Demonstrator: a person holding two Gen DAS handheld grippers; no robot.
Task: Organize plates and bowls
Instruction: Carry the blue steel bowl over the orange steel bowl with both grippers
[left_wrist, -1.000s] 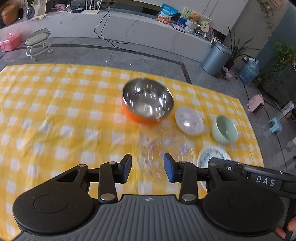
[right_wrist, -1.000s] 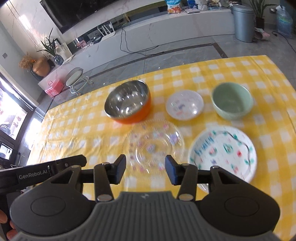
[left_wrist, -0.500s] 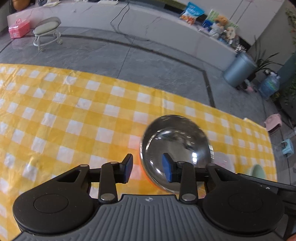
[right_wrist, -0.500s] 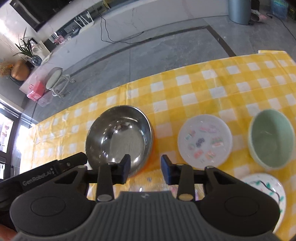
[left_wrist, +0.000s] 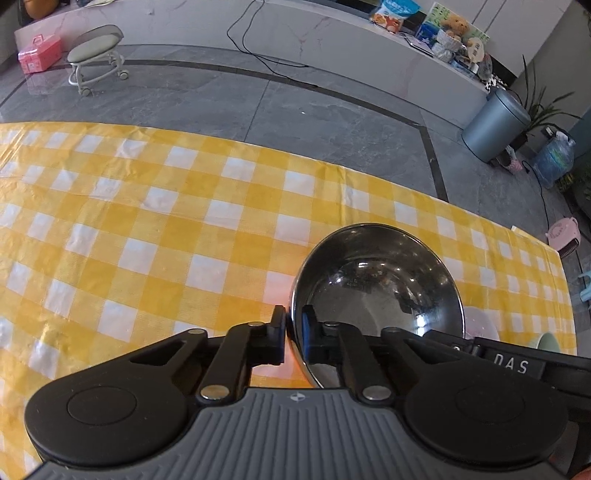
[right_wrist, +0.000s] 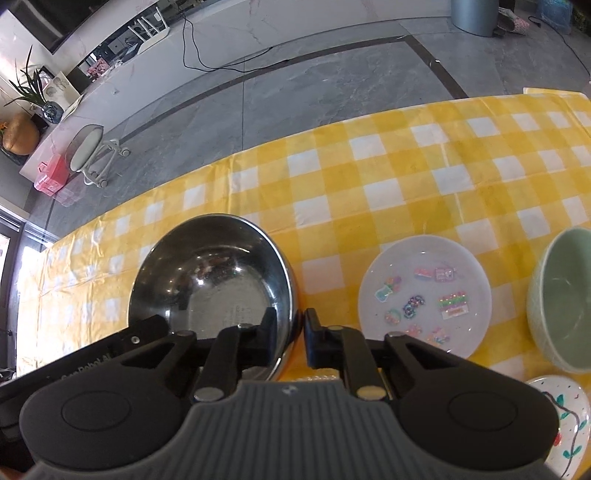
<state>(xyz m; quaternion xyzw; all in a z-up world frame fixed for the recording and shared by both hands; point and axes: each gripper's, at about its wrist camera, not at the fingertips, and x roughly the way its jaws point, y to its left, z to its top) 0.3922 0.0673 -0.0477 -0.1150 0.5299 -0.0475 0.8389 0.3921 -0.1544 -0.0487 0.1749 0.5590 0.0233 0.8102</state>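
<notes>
A steel bowl (left_wrist: 376, 280) with an orange outer wall sits on the yellow checked cloth (left_wrist: 147, 240). My left gripper (left_wrist: 293, 321) is shut on the bowl's left rim, one finger inside and one outside. In the right wrist view the same steel bowl (right_wrist: 210, 280) has my right gripper (right_wrist: 290, 321) on its right rim. Its jaws are closing, with the pads against the rim on both sides. To the right lie a small clear plate (right_wrist: 424, 295) with stickers, a pale green bowl (right_wrist: 565, 299) and a painted white plate (right_wrist: 565, 424).
The cloth's far edge (right_wrist: 332, 129) meets grey tiled floor. A stool (left_wrist: 96, 55) and a pink box (left_wrist: 38, 53) stand on the floor at the far left, and a grey bin (left_wrist: 495, 127) at the far right. Bare cloth stretches left of the steel bowl.
Both grippers moved forward and down from above the clear plates to the steel bowl. Their jaws went from wide open to closed on opposite sides of its rim.
</notes>
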